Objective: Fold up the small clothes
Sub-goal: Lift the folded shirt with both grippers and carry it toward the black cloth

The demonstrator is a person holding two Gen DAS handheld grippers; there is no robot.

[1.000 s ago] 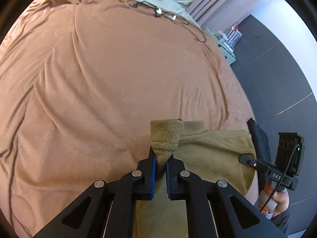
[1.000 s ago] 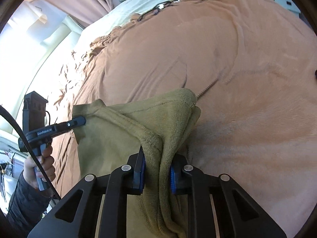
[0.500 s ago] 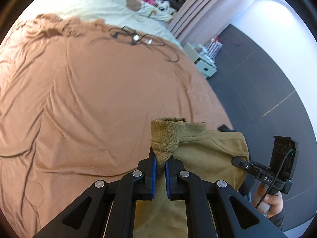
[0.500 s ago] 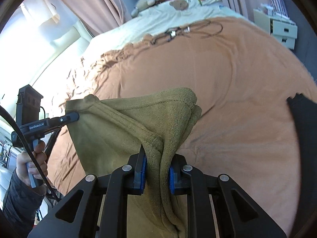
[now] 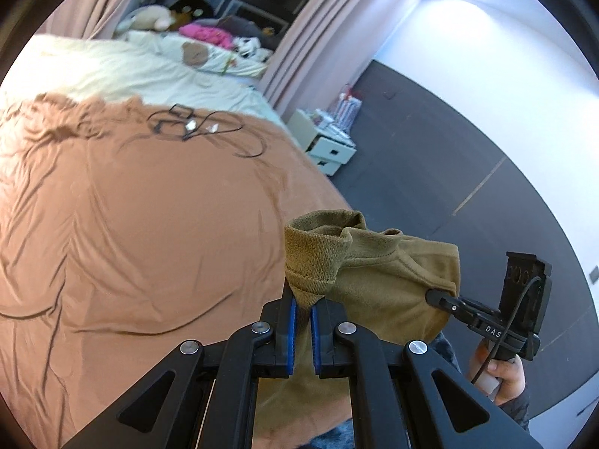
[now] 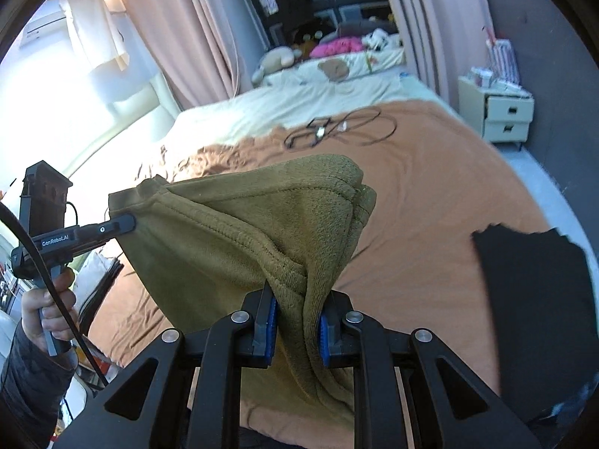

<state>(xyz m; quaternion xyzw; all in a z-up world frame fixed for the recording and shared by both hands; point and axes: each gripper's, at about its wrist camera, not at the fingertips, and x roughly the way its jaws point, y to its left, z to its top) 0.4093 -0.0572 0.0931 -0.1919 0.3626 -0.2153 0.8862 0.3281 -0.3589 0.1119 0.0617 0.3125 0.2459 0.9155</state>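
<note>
The olive-green fleece garment with ribbed knit edging (image 6: 239, 247) is hanging in the air above the near edge of the bed, which is covered by a rust-brown wrinkled bedspread (image 5: 142, 224). Both grippers are carrying it. The left gripper (image 5: 304, 308) is clenching a ribbed cuff or hem, with a thin wedge of knit pinched between the blue pads. The right gripper (image 6: 295, 318) is grasping a thicker bunch of several layers at a seamed edge. Between the two holds the cloth is spanning fairly taut, while the rest is drooping below, out of view.

The fabric is looking soft, limp and light, with a napped surface that should not slip easily from the pads. It is likely to sag and crease wherever unsupported, so it will need laying flat before any fold. The ribbed edges and stitched seams seem the firmest places to grip. The right-hand bunch may be hiding extra layers, which could drag a fold askew.

A flat black cloth (image 6: 535, 299) is lying at the bed's right edge, and a tangle of black cables (image 5: 198, 131) is sitting toward the far side.
</note>
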